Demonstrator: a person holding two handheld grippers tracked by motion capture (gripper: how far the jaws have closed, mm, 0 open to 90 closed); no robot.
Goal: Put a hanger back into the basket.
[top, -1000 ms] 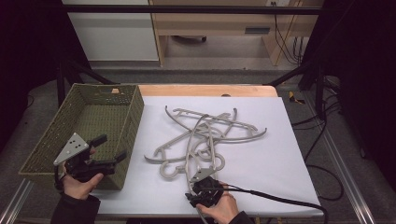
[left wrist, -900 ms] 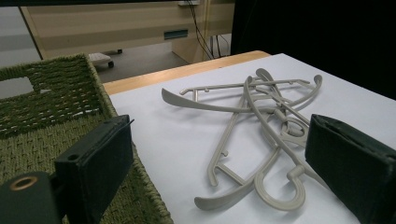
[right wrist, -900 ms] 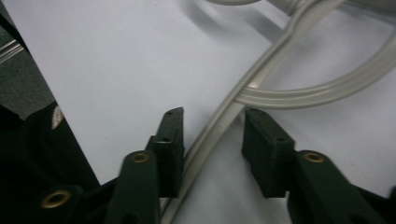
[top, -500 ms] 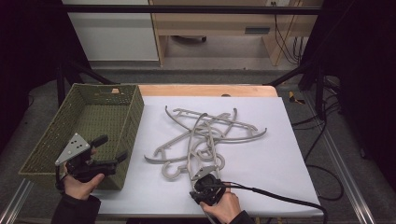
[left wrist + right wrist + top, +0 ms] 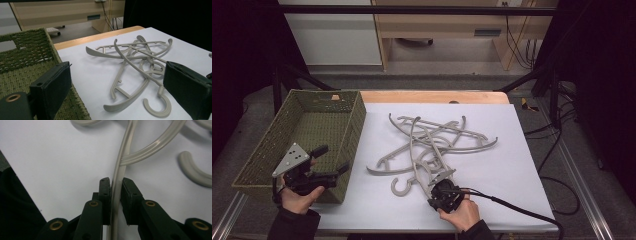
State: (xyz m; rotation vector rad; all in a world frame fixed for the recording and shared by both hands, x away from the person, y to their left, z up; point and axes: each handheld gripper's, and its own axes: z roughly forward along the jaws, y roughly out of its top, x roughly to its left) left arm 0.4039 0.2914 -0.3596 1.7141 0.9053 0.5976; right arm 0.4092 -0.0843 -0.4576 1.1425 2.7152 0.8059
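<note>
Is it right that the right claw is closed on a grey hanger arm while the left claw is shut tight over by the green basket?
Not quite. The left claw is wide open, as the left gripper view shows, with nothing between its jaws. The rest holds: the right claw is closed on a grey hanger arm, and the left one sits by the green basket.

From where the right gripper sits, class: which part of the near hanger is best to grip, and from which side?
Grip the thin arm of the near hanger, coming from the table's near edge. The right gripper already straddles it, one jaw on each side; the bar is slim and reaches toward the person, clear of the tangled pile.
</note>
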